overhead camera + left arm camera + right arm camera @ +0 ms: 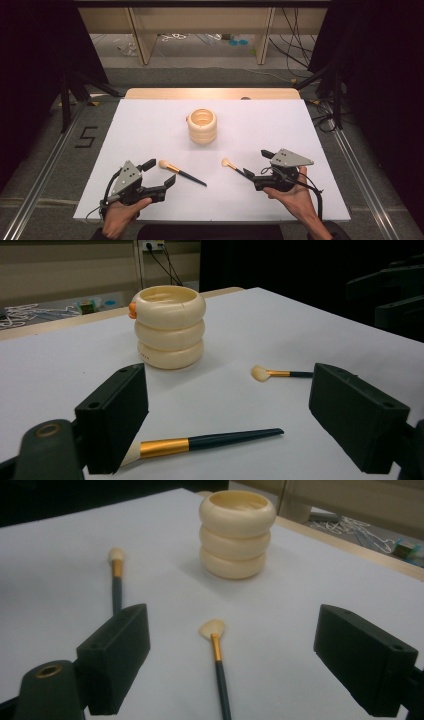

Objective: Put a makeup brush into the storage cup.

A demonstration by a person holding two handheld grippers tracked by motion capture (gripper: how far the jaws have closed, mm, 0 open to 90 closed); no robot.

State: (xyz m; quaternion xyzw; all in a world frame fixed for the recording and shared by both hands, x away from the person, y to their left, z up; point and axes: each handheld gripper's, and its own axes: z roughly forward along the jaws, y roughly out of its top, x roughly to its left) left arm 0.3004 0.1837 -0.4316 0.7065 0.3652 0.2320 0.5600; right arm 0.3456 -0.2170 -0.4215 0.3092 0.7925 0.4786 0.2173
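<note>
A cream ribbed holder (202, 126) stands upright near the middle of the white tabletop (150, 120). Two dark-handled makeup brushes with gold ferrules lie in front of it. The left brush (181, 172) lies just past the tips of my left gripper (161, 172), which is open; in the left gripper view this brush (210, 440) lies flat between the jaws, with the holder (170, 327) and the other brush (280, 373) beyond. My right gripper (256, 163) is open too, and the fan-tipped right brush (232, 166) (218, 670) lies between its jaws, untouched. The holder (237, 534) and the left brush (116, 582) show farther off.
A wooden strip (210, 93) runs along the table's far edge. Beyond it are a floor with cables (295, 55) and wooden shelving legs (140, 35). Dark stands (75, 85) flank the table on both sides. Bare white surface surrounds the holder.
</note>
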